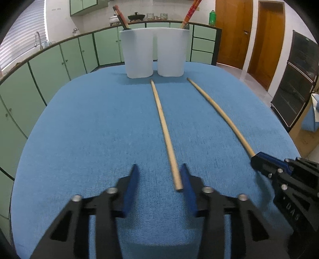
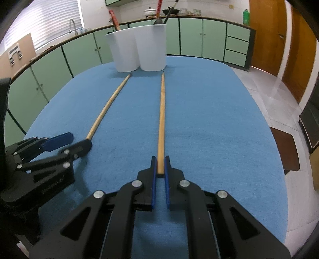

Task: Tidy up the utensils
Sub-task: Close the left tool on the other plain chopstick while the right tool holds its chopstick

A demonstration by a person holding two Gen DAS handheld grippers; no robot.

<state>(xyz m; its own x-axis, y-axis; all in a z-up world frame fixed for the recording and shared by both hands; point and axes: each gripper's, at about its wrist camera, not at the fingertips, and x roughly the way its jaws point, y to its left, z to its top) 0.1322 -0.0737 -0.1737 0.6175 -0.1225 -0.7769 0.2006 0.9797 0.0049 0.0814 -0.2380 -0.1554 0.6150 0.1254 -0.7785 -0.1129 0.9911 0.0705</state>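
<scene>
My right jaws (image 2: 160, 165) are pinched on the near end of one long wooden chopstick (image 2: 161, 113), which runs straight up the middle of the right wrist frame and lies along the blue tabletop (image 2: 219, 129), its thin tip stopping just short of the white holders. My left jaws (image 1: 159, 179) are spread wide, and the thick end of the second chopstick (image 1: 164, 127) lies between them, close against the right-hand blue pad (image 1: 187, 189) though I cannot tell if it touches. In the left wrist frame this second stick reaches up the centre toward the holders, and the first stick curves off to its right, ending in the right jaws at the right edge. The two sticks lie well apart, roughly side by side. At the upper centre of both frames stand two white utensil holders (image 1: 153, 51), touching each other, with dark and red handles (image 1: 191, 12) sticking up out of them. Beyond the tabletop a run of pale green cabinets (image 1: 65, 59) curves across the upper left, with a tap (image 1: 37, 38) under window blinds, and wooden doors (image 1: 233, 31) fill the upper right.
</scene>
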